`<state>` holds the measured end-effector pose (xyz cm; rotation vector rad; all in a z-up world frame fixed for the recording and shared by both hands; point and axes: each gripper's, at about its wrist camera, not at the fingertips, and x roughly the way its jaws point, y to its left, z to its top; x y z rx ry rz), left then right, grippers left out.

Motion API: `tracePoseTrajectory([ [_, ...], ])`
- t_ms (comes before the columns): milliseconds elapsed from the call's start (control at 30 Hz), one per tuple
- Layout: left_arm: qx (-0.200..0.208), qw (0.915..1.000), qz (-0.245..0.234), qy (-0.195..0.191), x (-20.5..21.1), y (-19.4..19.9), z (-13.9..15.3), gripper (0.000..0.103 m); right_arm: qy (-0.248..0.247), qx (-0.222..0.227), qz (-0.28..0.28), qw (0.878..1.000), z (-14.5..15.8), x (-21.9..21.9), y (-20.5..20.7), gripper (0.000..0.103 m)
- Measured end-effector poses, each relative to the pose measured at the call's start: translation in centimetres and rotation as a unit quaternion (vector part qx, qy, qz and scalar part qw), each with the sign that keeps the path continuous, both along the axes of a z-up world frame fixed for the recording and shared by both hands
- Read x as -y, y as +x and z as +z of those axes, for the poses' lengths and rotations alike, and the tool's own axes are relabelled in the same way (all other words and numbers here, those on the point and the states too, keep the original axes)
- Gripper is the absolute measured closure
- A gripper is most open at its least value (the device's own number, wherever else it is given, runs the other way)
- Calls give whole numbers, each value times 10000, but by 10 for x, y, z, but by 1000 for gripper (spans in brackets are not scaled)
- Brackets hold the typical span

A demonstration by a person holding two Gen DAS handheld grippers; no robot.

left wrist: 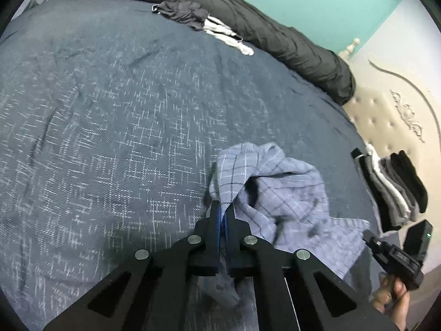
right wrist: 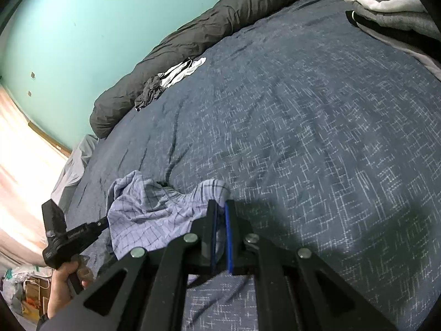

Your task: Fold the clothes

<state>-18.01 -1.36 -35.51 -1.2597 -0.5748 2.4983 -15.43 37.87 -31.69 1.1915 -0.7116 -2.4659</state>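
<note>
My left gripper [left wrist: 224, 207] has its jaws pressed together on an edge of the light blue checked garment [left wrist: 278, 201], the cloth rising from between the blue pads. My right gripper [right wrist: 222, 207] pinches another edge of the same garment [right wrist: 154, 209], jaws drawn tight on the fabric. The garment lies crumpled on the dark blue bedspread [left wrist: 110, 127], slack between the two grips: in the left wrist view it spreads toward 3 o'clock from the jaws, in the right wrist view toward 9 o'clock. At 3 o'clock in the left view sits a stack of folded dark and grey clothes [left wrist: 391, 190]. At 12 o'clock, near a rolled black duvet [left wrist: 248, 19], lies a small unfolded pile of dark and white clothes [left wrist: 198, 19].
</note>
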Motion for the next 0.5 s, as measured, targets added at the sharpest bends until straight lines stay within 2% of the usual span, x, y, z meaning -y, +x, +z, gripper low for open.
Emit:
tracePoseTrajectory([
  [133,-96,9999,71,-80,15,31,22,101,-51,-30,-12,10000,3,0,0,98],
  [233,41,9998,83,-190,31,57,32,101,-56,-41,111,9999,5,4,2,98],
  [367,342,9986,28,-395,46,92,31,101,-37,4,454,9990,7,16,7,98],
  [500,832,9955,-101,-437,50,111,13,101,16,53,725,9974,7,27,14,98],
])
